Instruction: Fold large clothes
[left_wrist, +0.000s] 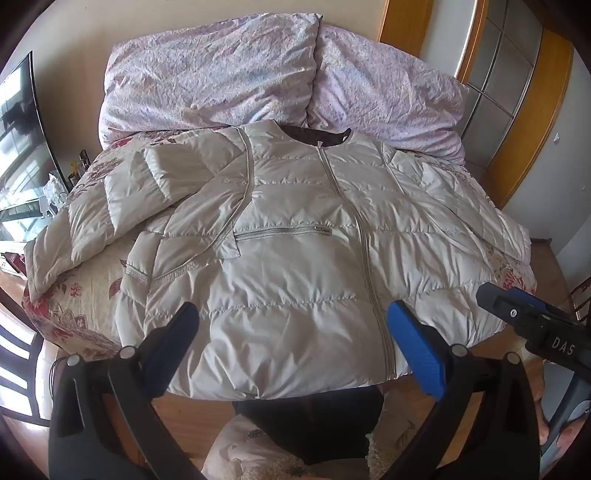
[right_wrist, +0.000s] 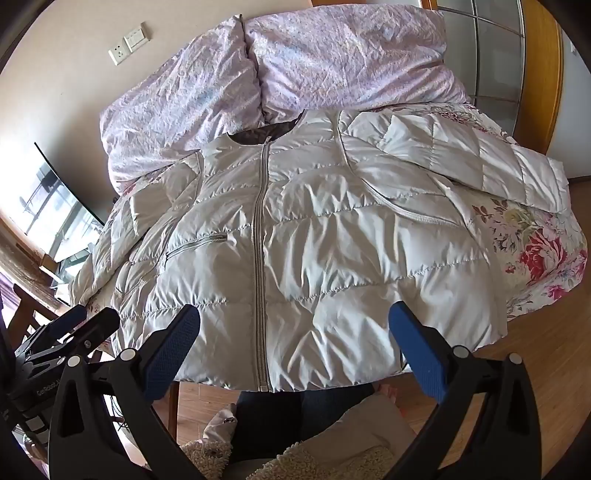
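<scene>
A white jacket (left_wrist: 295, 266) lies zipped and face up on the bed (left_wrist: 92, 295), collar far, hem near. Both the left hand-held gripper (left_wrist: 293, 321) and the right hand-held gripper (right_wrist: 295, 321) hover over the hem, jaws spread, empty.

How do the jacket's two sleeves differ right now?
The left sleeve bends at the elbow, its upper part doubled back toward the jacket's chest and its cuff reaching the bed's edge. The right sleeve lies straight out across the floral cover. Both are the same quilted off-white, and neither is folded in yet.
</scene>
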